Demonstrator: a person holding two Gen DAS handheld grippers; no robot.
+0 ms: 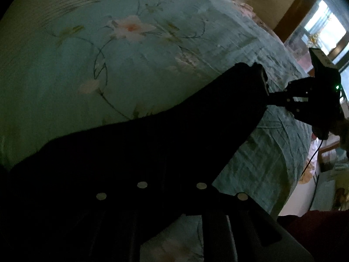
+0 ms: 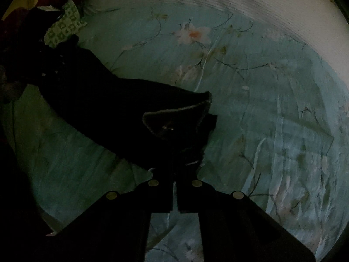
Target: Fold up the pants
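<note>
Pants: black pants [image 1: 152,144], stretched in a band between the two grippers above the bedspread; a folded edge with paler trim [image 2: 178,111] is seen only in the right wrist view, at centre.

Right gripper [image 2: 175,172]: jaws drawn together and clamped on the pants cloth at one end. In the left wrist view the same gripper [image 1: 267,87] is seen from outside at 3 o'clock, pinching the far end of the band; a green light is lit on its body.

Left gripper [image 1: 172,168]: fingers lost against the dark cloth in its own view, so whether they press on the pants cannot be told. In the right wrist view it [image 2: 47,65] shows at 10 o'clock, at the other end of the band, too dark to read.

Bedspread: teal, printed with pale flowers [image 1: 130,28], beneath the pants in both views, wrinkled at 4 o'clock in the right wrist view.

Patterned cushion: green and white [image 2: 65,25], at 11 o'clock, right wrist view only.

Window: bright pane [image 1: 325,28], at 2 o'clock, left wrist view only.

Cable: dark lead [image 1: 314,157] hanging below the right gripper, left wrist view only.
</note>
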